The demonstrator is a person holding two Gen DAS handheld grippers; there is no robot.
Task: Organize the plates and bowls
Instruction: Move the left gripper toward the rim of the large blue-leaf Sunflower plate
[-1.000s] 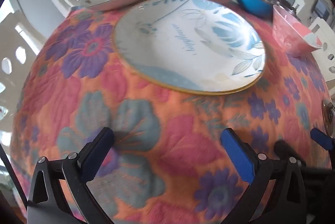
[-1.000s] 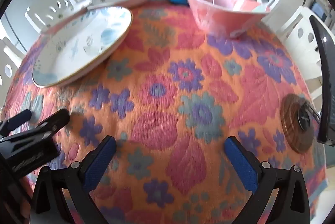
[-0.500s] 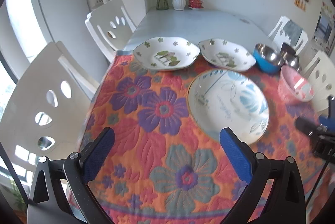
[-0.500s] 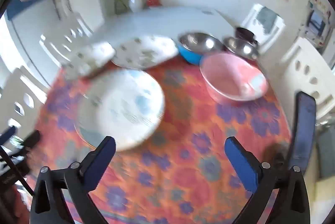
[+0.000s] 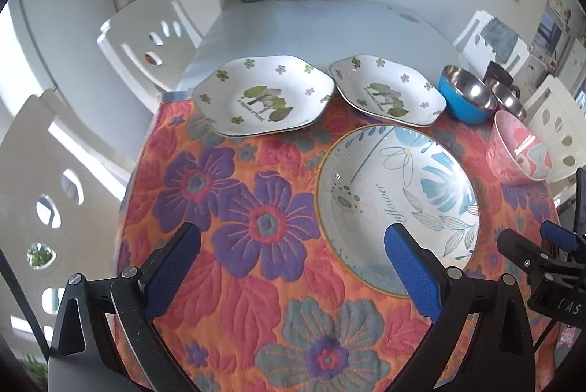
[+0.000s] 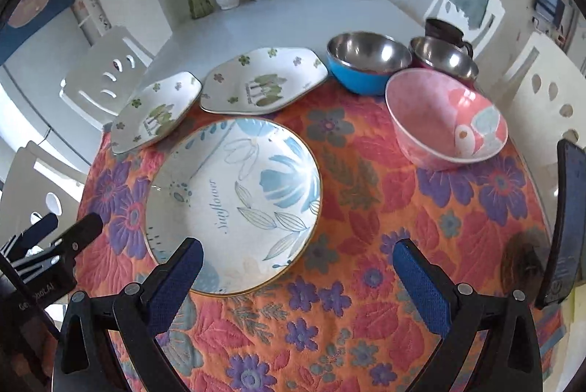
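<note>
Your left tongs [image 5: 293,267] and right tongs [image 6: 298,276] gape wide, empty, above the round blue-leaf plate [image 6: 234,201] on the table [image 5: 322,26].

The round plate [image 6: 234,205] reads "Sunflower" in blue script.

Round blue-leaf plate [image 6: 234,201] is laid flat; two hexagonal green-flowered plates [image 6: 265,84] [image 6: 155,112] behind it; pink bowl [image 6: 445,123], blue bowl [image 6: 368,66], steel bowl [image 6: 443,57] to its right.

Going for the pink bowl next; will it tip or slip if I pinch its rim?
The pink bowl flares wide above a narrow foot, so a one-sided rim pinch may tilt it. Its glossy glaze looks slippery, and it's probably ceramic: rigid, chippable.
</note>
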